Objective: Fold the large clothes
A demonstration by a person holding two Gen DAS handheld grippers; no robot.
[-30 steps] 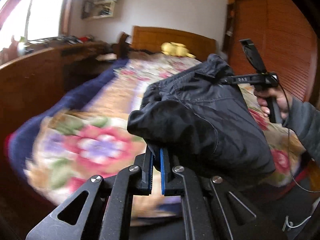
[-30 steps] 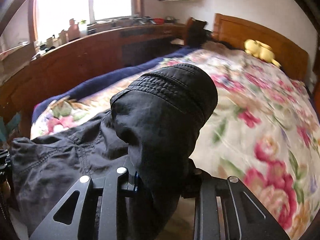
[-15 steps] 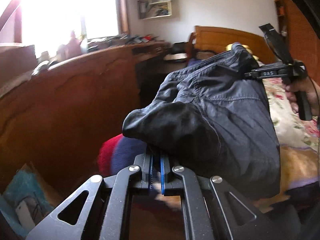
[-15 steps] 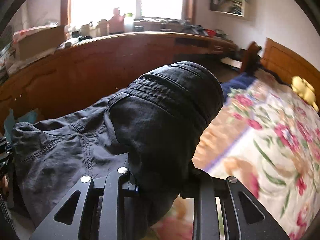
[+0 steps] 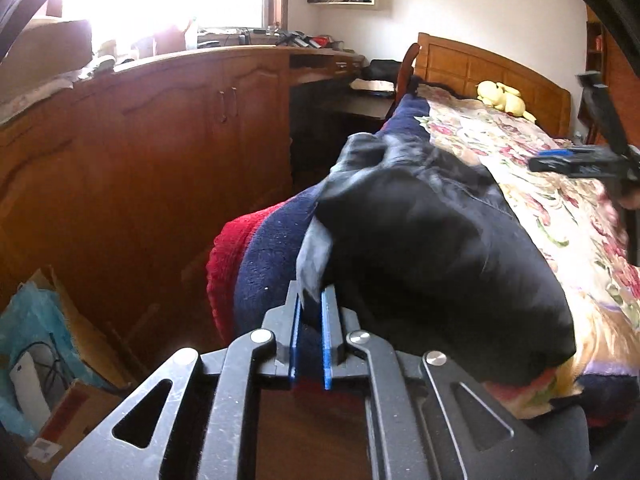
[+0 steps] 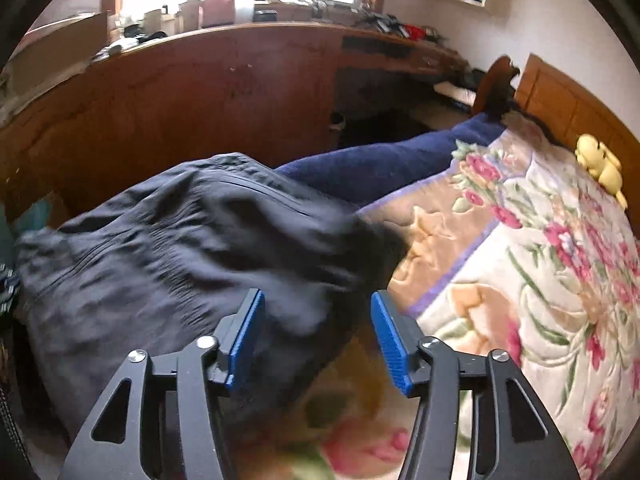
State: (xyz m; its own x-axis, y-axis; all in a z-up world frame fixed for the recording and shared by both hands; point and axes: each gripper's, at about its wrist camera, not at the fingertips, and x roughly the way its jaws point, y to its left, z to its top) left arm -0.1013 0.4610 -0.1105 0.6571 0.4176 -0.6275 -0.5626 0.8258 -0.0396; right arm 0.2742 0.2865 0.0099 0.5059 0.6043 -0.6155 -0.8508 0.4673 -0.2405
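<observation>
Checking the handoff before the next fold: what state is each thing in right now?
Left tool: shut on garment.
Right tool: open, jaws just widened, garment loose between them.
Garment: dark, bunched, lying at the bed's near corner.
Bed: covered by floral blanket.
Plush toy: lying by the headboard.

A yellow plush toy (image 6: 600,160) lies on the floral bedspread (image 6: 540,272).

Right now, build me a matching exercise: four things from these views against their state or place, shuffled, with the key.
Things:
1. left gripper
2. right gripper
3. dark garment
4. yellow plush toy

States or places:
A. by the wooden headboard
B. jaws apart, pads off the cloth, having just opened
C. draped over the near corner of the floral bed
D. pinched shut on a fold of cloth

Pairs: 1-D, 2-B, 3-C, 4-A
</observation>
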